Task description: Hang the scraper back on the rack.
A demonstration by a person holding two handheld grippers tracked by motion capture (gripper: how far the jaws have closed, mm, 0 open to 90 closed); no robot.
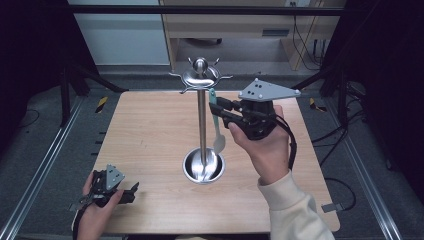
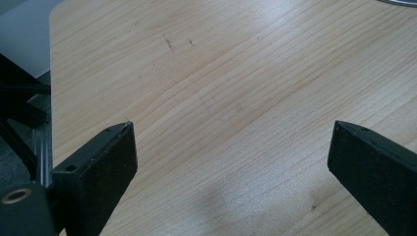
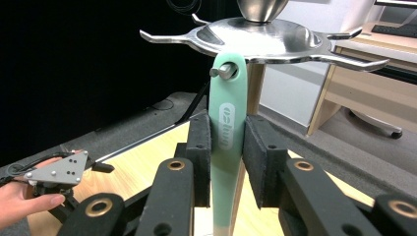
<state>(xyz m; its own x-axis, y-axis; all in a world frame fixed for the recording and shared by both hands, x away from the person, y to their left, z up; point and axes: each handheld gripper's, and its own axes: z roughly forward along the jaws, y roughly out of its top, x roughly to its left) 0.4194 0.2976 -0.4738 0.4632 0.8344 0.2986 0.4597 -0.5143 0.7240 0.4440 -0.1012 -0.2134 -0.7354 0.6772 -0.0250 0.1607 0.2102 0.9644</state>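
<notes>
A steel utensil stand (image 1: 202,120) rises from a round base (image 1: 203,169) at the table's middle, with hooked arms around its top disc (image 3: 255,37). A mint-green spoon (image 1: 218,141) hangs beside the pole, the hole in its handle (image 3: 227,123) on a hook peg. My right gripper (image 3: 227,142) is shut on that handle, one pad on each side; it is raised to the right of the pole (image 1: 220,112). My left gripper (image 1: 131,192) rests at the table's front left corner, open, with bare wood between its jaws (image 2: 231,132).
The wooden table (image 1: 150,130) ends close to the left gripper at front and left. Metal rails run along the floor on both sides. A wooden desk (image 1: 250,25) stands behind the table. The left hand and its gripper (image 3: 59,172) lie far below the stand.
</notes>
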